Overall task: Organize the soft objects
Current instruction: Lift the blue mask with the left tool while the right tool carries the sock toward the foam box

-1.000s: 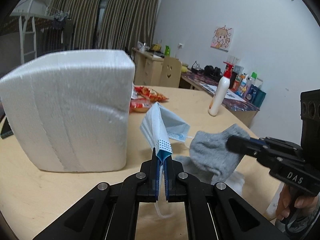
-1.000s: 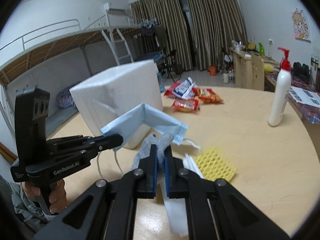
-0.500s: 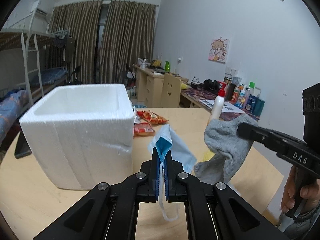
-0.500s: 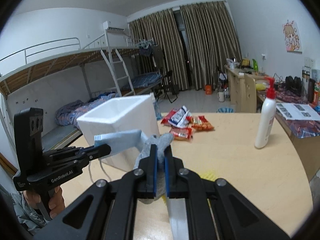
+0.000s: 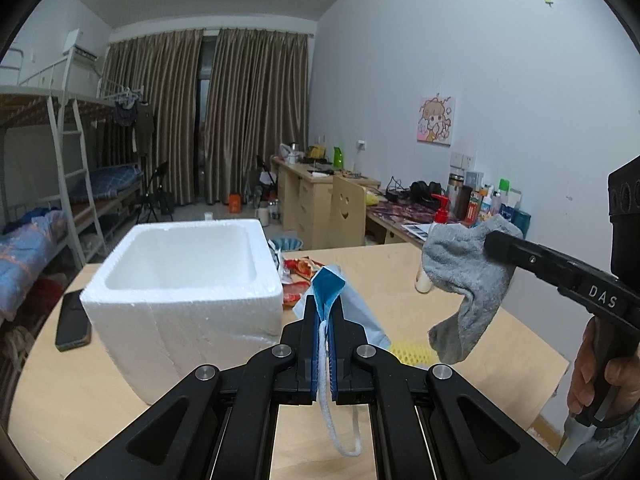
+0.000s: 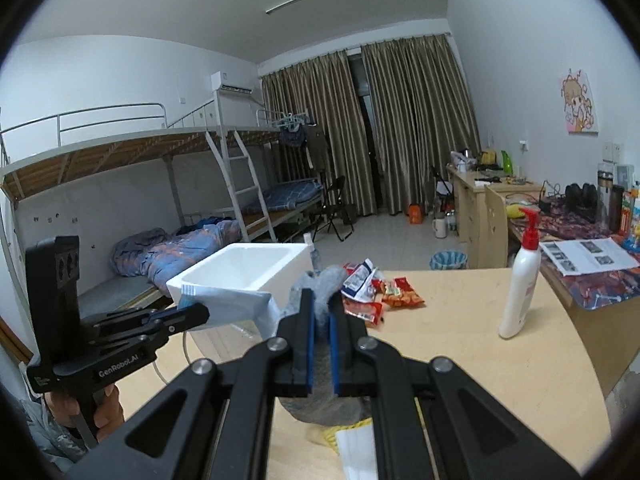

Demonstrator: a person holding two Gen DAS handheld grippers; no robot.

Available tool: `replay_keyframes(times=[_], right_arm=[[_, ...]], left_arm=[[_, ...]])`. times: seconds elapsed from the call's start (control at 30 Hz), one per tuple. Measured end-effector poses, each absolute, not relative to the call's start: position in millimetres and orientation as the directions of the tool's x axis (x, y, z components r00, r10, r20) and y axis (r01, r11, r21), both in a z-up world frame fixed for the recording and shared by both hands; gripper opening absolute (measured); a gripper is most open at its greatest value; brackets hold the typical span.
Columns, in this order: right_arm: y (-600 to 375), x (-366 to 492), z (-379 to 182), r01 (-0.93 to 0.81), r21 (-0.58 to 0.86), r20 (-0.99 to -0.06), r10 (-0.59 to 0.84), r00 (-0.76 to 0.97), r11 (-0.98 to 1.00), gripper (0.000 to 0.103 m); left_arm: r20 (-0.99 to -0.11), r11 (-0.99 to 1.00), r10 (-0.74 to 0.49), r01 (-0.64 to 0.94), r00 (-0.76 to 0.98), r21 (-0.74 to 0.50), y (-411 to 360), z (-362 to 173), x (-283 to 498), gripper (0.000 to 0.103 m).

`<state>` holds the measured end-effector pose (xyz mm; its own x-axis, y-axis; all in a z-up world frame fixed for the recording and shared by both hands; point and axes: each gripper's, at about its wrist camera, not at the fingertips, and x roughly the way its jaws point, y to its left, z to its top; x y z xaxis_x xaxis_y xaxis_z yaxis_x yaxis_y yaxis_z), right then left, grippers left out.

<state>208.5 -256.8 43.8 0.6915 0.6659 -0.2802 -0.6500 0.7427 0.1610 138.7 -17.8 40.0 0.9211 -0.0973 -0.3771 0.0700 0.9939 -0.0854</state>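
Note:
My left gripper point(image 5: 324, 304) is shut on a light blue face mask point(image 5: 352, 312), whose white ear loop dangles below the fingers. In the right wrist view the same mask point(image 6: 236, 306) hangs from the left gripper point(image 6: 202, 312) in front of the box. My right gripper point(image 6: 322, 300) is shut on a grey sock point(image 6: 320, 280); in the left wrist view the sock point(image 5: 464, 276) droops from the right gripper point(image 5: 490, 240) above the table. An open white foam box point(image 5: 180, 280) stands on the wooden table, left of both grippers and below them.
Snack packets point(image 6: 376, 292) lie behind the box. A white pump bottle point(image 6: 520, 288) stands at the right. A yellow foam net point(image 5: 412, 354) and a white sheet point(image 6: 356, 452) lie near the front edge. A black phone point(image 5: 72, 320) lies left of the box.
Both grippers have risen with their loads; the mask and sock now hang clear of the table, and the box's open inside has come into sight.

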Motion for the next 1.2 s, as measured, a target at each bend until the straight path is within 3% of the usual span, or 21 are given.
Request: replay_keyframes(times=[0.67, 1.2], right_arm=[[-245.0, 199.3, 34.1, -0.668, 0.152, -0.304, 0.678, 0.669, 0.728, 0.009], [-193.6, 186.5, 38.6, -0.758, 0.139, -0.295, 0.758, 0.582, 0.637, 0.009]], left_arm=[[-0.375, 0.999, -0.037, 0.026, 0.926, -0.033, -12.6, 46.6, 115.2, 0.004], [-0.351, 0.992, 0.113, -0.125, 0.929, -0.012, 37.7, 52.6, 75.3, 0.004]])
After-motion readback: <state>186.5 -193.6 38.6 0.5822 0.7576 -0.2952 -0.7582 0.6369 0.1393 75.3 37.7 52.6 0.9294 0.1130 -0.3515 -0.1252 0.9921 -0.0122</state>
